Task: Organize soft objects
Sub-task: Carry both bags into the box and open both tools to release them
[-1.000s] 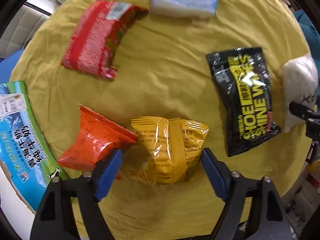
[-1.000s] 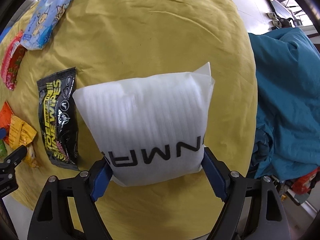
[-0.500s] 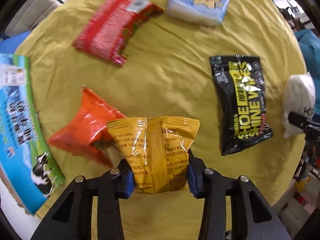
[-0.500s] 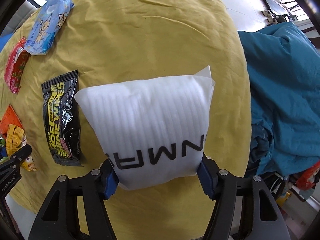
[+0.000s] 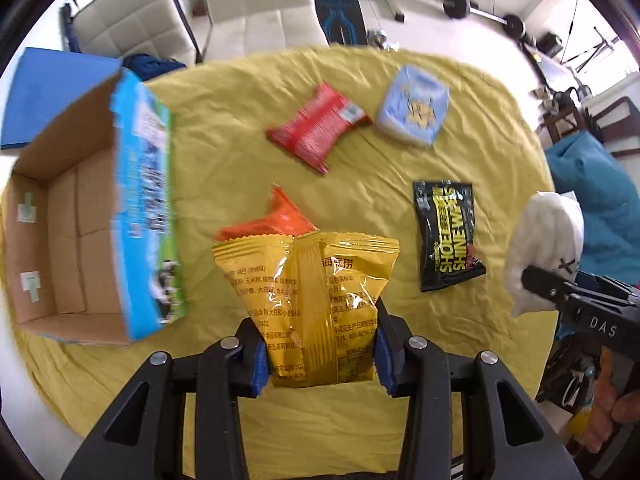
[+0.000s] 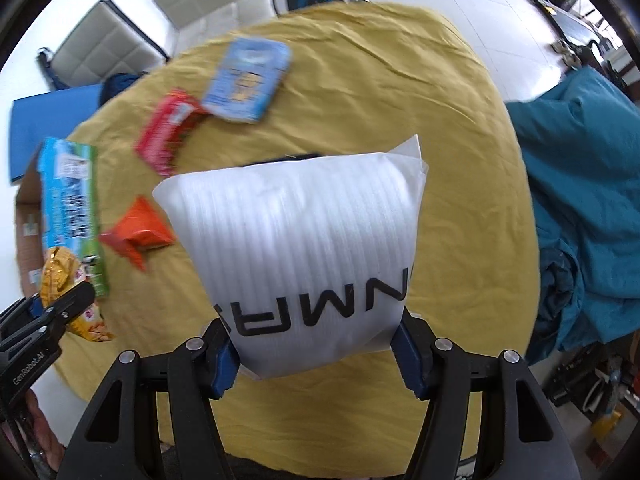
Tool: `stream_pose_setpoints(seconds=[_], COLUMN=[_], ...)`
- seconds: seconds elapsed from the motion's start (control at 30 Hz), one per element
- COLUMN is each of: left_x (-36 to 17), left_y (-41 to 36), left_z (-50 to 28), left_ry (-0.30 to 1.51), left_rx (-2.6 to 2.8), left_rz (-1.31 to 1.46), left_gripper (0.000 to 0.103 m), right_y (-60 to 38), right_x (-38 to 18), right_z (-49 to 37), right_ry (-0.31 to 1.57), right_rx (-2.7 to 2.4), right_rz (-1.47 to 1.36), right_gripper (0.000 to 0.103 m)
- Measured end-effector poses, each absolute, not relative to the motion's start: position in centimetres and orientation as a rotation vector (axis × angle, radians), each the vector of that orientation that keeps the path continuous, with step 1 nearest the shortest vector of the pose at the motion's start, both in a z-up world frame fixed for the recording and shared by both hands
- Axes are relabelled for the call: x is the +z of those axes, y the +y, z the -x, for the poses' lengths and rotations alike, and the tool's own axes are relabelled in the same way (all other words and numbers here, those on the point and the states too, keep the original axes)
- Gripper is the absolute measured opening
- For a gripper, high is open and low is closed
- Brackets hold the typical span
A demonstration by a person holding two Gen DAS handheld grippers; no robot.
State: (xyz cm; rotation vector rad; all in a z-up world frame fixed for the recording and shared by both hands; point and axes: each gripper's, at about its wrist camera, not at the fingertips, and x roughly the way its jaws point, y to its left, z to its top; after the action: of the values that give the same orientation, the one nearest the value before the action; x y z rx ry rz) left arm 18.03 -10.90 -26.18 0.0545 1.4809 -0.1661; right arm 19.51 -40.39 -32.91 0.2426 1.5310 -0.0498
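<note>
My left gripper [image 5: 320,354] is shut on a yellow snack bag [image 5: 310,300] and holds it lifted above the yellow tablecloth [image 5: 480,120]. My right gripper [image 6: 316,360] is shut on a white foam pouch [image 6: 296,248] with black letters, also lifted; the pouch also shows in the left wrist view [image 5: 544,236]. On the cloth lie an orange bag [image 5: 276,220], a red packet [image 5: 316,130], a light blue wipes pack [image 5: 414,110] and a black shoe-wipes pack [image 5: 450,232]. An open cardboard box [image 5: 80,220] stands at the left.
A teal fabric heap [image 6: 580,200] lies off the table's right side. White chairs [image 5: 256,4] stand behind the table, with a blue mat [image 5: 52,92] at the far left. The table edge runs close below both grippers.
Both grippers have risen with their loads, so more of the table and room shows. The yellow bag is off the cloth, and the left view now shows the open box.
</note>
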Motion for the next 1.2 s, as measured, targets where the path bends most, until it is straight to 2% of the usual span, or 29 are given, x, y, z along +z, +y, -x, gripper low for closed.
stream_pose_setpoints(seconds=[0.13, 0.4, 0.67, 0.87, 1.2], left_x=[-25.6, -21.5, -18.8, -21.0, -30.3], left_y=[-9.3, -1.0, 8.5, 14.9, 21.4], left_z=[-20.0, -21.4, -22.8, -25.5, -31.9], left_ry=[1.431, 1.344, 1.31, 1.368, 1.537], left_rx=[-0.166, -0.145, -0.088, -0.067, -0.086], left_rz=[-0.021, 0.052, 0.115, 0.156, 0.27], left_gripper=[0.038, 0.038, 0.038, 0.038, 0.039], right_y=[-35.1, -23.3, -11.5, -3.3, 4.2], right_x=[-28.9, -21.8, -19.8, -22.2, -33.1], right_z=[-20.5, -23.3, -26.7, -30.0, -36.0], right_ry=[1.472, 1.365, 1.351, 1.396, 1.554], right_rx=[0.028, 0.156, 0.275, 0.296, 0.24], right_rz=[-0.229, -0.2, -0.167, -0.151, -0.104], right_gripper=[0.066, 0.066, 0.066, 0.066, 0.067])
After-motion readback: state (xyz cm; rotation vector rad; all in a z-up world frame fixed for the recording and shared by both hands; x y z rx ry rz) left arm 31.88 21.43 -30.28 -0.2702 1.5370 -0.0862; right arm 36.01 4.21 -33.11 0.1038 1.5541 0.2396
